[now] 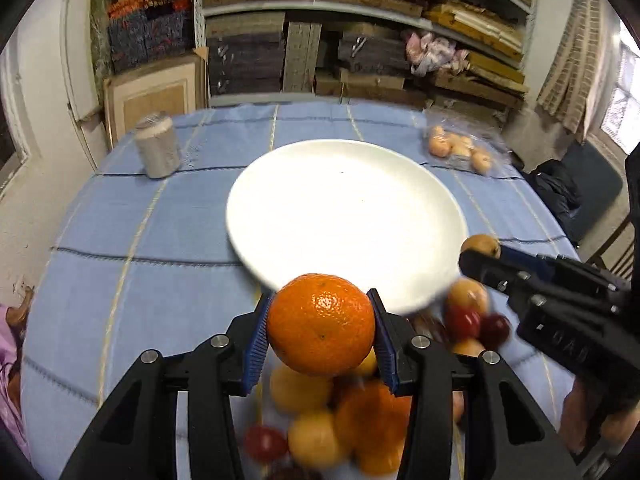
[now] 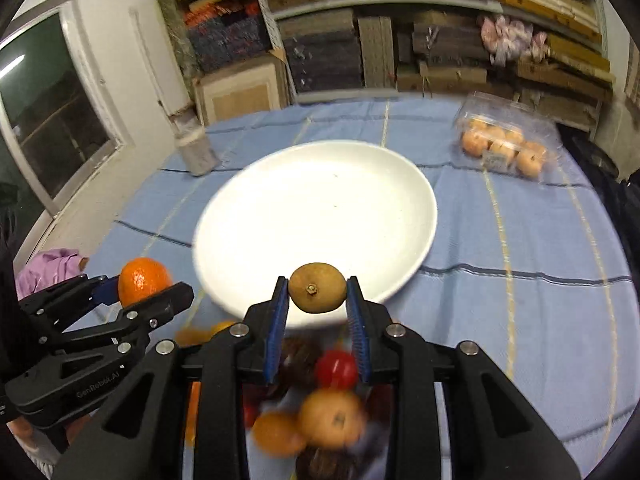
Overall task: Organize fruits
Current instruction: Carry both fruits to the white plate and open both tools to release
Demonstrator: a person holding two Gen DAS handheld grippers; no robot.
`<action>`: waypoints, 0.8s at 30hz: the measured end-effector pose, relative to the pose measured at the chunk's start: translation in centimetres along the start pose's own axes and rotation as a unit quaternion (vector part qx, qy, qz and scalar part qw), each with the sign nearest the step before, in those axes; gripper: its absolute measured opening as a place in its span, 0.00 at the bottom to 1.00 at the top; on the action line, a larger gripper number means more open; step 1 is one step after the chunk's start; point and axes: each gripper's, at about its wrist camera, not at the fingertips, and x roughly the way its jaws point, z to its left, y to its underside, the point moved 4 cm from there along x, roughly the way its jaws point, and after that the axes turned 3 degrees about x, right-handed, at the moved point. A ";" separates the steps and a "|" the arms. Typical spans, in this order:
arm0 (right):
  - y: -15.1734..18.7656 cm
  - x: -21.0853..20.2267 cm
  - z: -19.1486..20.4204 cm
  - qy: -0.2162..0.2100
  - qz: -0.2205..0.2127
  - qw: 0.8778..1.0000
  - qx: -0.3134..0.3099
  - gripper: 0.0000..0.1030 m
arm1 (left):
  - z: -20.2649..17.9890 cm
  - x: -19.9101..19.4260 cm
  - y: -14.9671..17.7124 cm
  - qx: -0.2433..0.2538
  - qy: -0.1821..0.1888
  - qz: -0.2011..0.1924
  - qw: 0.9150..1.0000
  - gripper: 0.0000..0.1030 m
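Observation:
My left gripper is shut on an orange mandarin and holds it above a blurred pile of fruit, at the near rim of an empty white plate. My right gripper is shut on a small brown round fruit, also at the plate's near rim. The right gripper shows in the left wrist view with its fruit. The left gripper with the mandarin shows at the left of the right wrist view. Orange, yellow and red fruits lie below.
A blue checked cloth covers the round table. A grey cylinder stands at the back left. A clear plastic box of small oranges sits at the back right. Shelves of stacked materials stand behind the table.

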 end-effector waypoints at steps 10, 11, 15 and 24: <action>-0.3 6.1 -1.9 0.036 0.036 0.999 -0.011 0.28 | 1.5 7.4 -2.1 -0.025 0.010 0.043 0.999 0.45; -0.4 6.1 -2.0 0.043 0.033 0.998 -0.016 0.30 | 1.4 7.5 -2.1 -0.022 0.011 0.043 0.999 0.45; -0.5 5.7 -1.9 0.038 0.028 0.999 -0.010 0.35 | 0.8 7.2 -1.8 -0.004 0.005 0.040 0.999 0.46; -1.7 -6.7 -1.3 0.015 -0.121 0.992 0.016 0.71 | 3.3 -1.8 -1.3 -0.054 -0.002 -0.035 0.998 0.69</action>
